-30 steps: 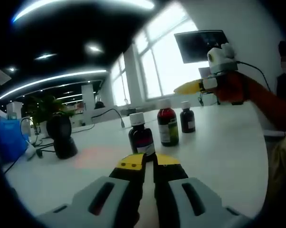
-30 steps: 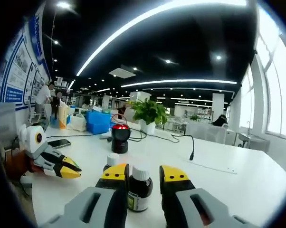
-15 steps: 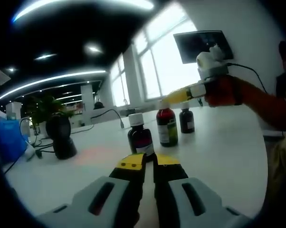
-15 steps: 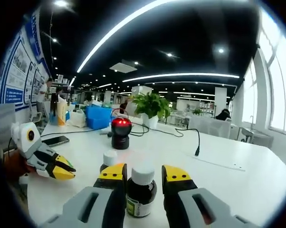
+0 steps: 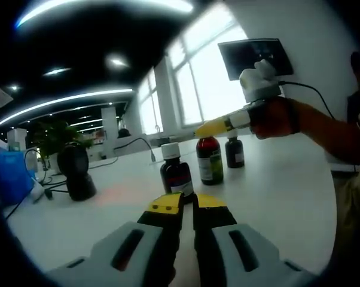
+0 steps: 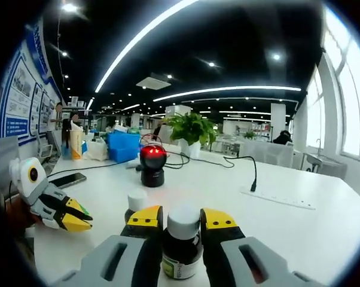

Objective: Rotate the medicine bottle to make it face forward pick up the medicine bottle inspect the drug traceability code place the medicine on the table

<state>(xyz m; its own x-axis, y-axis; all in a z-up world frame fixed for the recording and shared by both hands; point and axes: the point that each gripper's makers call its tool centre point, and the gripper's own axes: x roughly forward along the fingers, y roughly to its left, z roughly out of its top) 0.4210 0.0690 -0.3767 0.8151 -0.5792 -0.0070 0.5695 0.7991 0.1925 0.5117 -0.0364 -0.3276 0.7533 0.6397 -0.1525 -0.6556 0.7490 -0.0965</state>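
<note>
Dim, soft-focus views, ceiling light strips (image 6: 168, 24) glaring, windows (image 5: 198, 84) blown white, fisheye bending at edges

Before me a white table (image 6: 299, 233) carries three dark medicine bottles (image 5: 209, 160), a black scanner (image 6: 152, 165) glowing red, a phone (image 6: 68, 179), a blue bin (image 6: 124, 146), a potted plant (image 6: 193, 133) and trailing cables (image 6: 225, 161).

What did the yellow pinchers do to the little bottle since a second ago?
The right hand-held gripper moved forward, so the medicine bottle now sits deeper between its jaws, which have narrowed around it; a firm grip cannot be confirmed. The left hand-held gripper stayed shut and still. The other bottles and the red-lit scanner kept their places on the table.
</note>
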